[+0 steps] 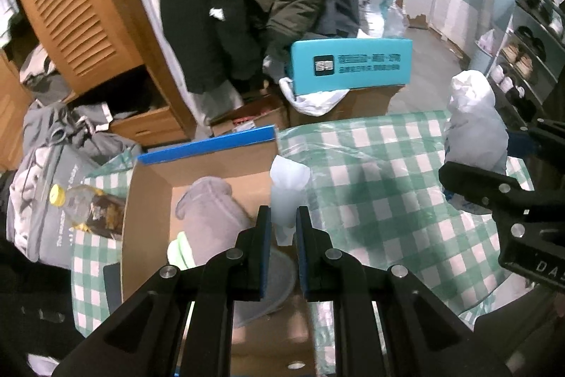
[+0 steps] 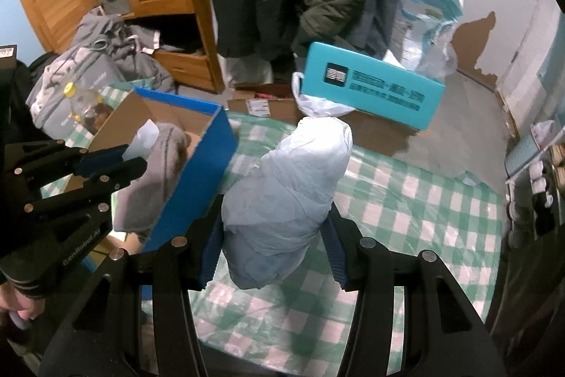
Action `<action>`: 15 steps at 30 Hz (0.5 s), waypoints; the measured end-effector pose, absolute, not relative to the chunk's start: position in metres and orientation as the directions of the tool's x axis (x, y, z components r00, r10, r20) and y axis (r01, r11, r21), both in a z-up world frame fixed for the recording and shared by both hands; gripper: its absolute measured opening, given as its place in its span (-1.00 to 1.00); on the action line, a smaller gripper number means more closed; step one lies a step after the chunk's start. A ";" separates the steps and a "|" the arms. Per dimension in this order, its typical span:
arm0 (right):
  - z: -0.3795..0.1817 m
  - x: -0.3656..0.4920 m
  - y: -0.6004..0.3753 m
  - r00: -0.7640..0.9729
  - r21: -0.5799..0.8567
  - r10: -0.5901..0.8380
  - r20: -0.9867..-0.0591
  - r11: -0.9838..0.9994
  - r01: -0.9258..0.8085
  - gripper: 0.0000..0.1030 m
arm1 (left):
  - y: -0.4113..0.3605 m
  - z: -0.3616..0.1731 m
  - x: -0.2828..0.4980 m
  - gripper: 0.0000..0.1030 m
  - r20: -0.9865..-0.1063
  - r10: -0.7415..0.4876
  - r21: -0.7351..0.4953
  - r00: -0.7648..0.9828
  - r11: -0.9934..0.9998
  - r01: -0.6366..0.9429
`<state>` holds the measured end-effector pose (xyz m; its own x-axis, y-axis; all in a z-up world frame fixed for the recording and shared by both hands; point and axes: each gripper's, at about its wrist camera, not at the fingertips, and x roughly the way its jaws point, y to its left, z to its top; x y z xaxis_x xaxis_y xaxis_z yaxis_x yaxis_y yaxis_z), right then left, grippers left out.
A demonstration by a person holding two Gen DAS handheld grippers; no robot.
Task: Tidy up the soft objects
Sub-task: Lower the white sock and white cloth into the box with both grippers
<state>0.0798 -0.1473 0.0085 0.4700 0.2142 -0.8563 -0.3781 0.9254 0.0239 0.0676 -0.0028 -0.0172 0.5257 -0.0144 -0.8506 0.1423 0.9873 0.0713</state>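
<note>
Over by the left edge of the table point(image 1: 388, 165), with its glossy green-and-white checked cover, a clear plastic bottle point(image 1: 88, 204) with a yellow cap lies on its side, something brown inside it. Just beside it stands the open cardboard box point(image 1: 155, 179), plain brown inside, blue on its outer wall. In the box a soft grey fleecy cloth point(image 1: 212, 211) lies slumped against the bottom, with a pale green thing at its near end, too hidden to name.

The left gripper point(image 1: 283, 225) hangs over the box's right wall, its jaws drawn narrow and pinching a thin, translucent white plastic bag point(image 1: 287, 186), crumpled into a twisted cone that sticks up beyond the fingertips.

Further right, the right gripper point(image 2: 272, 249) holds a bulky white plastic bundle point(image 2: 286, 193), wrinkled, soft-looking and roughly oblong, with its jaws set about halfway and pressed into its sides. The bundle is up off the checked cover, near the box's blue wall.

Beyond the table's far edge a turquoise carton point(image 1: 353, 66) with dark print rests on a brown cardboard box point(image 1: 370, 101).
</note>
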 end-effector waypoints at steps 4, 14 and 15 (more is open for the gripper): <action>0.009 0.081 -0.130 0.461 0.032 0.236 -0.856 0.913 -0.406 -0.01 | 0.020 -0.020 0.065 -0.74 -0.854 0.001 0.063 0.520 0.993 0.101; 0.000 0.084 -0.087 0.413 0.074 0.294 -0.862 0.879 -0.472 -0.01 | 0.064 -0.037 0.060 -0.74 -0.871 0.028 0.046 0.491 0.999 0.025; 0.000 0.085 -0.082 0.410 0.075 0.297 -0.862 0.876 -0.477 -0.01 | 0.068 -0.038 0.059 -0.74 -0.871 0.030 0.045 0.490 0.999 0.020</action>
<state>0.0848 -0.0815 -0.0005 0.4100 0.2974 -0.8622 -0.4773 0.8755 0.0751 0.0593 0.0676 -0.0380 0.4903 0.0297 -0.8710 0.0200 0.9988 0.0453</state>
